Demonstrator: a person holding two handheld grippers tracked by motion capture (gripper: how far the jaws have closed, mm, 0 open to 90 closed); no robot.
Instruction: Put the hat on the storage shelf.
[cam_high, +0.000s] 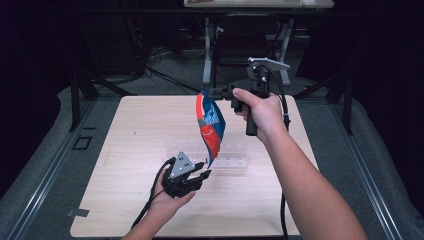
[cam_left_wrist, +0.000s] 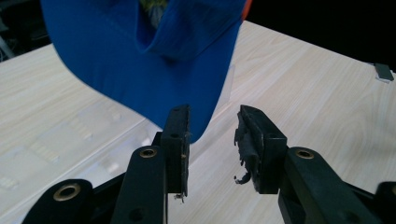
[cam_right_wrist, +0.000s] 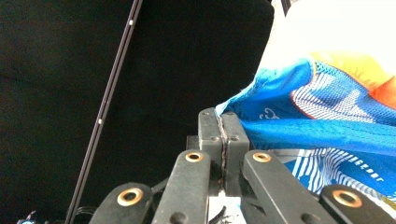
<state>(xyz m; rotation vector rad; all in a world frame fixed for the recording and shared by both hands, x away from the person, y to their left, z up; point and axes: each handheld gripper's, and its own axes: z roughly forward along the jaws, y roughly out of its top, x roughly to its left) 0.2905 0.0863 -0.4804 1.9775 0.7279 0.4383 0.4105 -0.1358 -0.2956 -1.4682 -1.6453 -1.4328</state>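
Right now the right tongs (cam_high: 216, 93) pinch the top of a blue garment (cam_high: 211, 127) hanging above the worktop (cam_high: 135, 125), while the left tongs (cam_high: 201, 169), gaping at six o'clock, should next close on its lower tip.

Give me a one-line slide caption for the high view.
Right gripper holds a blue-and-orange cloth up over the table while the open left gripper reaches for its lower tip.

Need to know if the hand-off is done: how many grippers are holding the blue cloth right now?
1. The right gripper is shut on the top edge of the blue cloth, which hangs above the table. The left gripper is open just under its lower tip, not gripping.
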